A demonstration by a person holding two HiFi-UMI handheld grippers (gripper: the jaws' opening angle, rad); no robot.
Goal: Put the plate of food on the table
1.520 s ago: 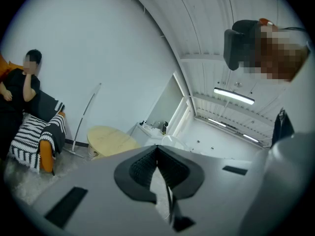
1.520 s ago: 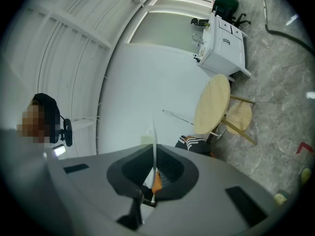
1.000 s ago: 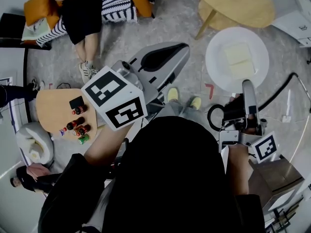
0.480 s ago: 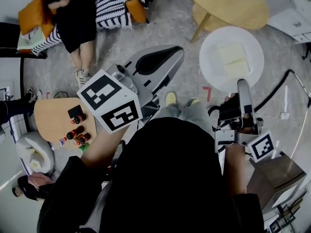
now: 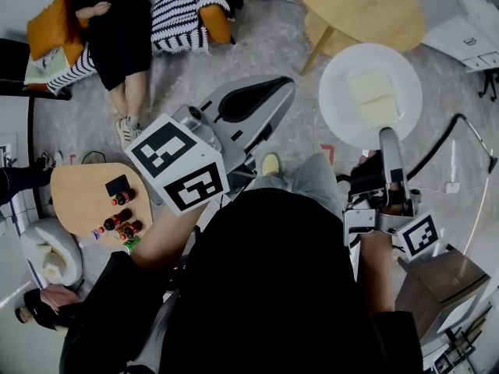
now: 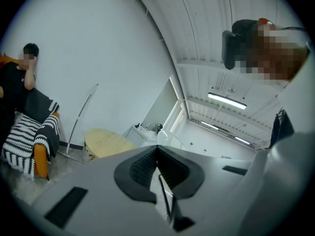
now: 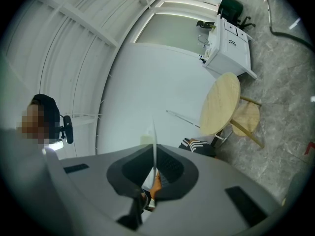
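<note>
A white plate (image 5: 335,92) carrying pale yellow slices of food (image 5: 373,98) hangs level over the grey floor. My right gripper (image 5: 387,136) is shut on its near rim. In the right gripper view the plate (image 7: 154,136) shows edge-on as a thin white line between the pads of that gripper (image 7: 154,163). A round wooden table (image 5: 359,6) stands just beyond the plate; it also shows in the right gripper view (image 7: 221,104) and in the left one (image 6: 103,141). My left gripper (image 5: 290,82) is held up at the centre, shut, with nothing in it (image 6: 157,149).
A wooden stool (image 7: 246,119) sits under the round table. At the left, a small side table (image 5: 86,189) holds several bottles. A person (image 5: 117,29) sits on a striped sofa at the top left. A white cabinet (image 5: 468,22), a floor cable (image 5: 460,127) and a cardboard box (image 5: 444,287) are on the right.
The plate stays in the right gripper and has drifted slightly left in the view. One of the two yellow shoes below has gone out of sight.
</note>
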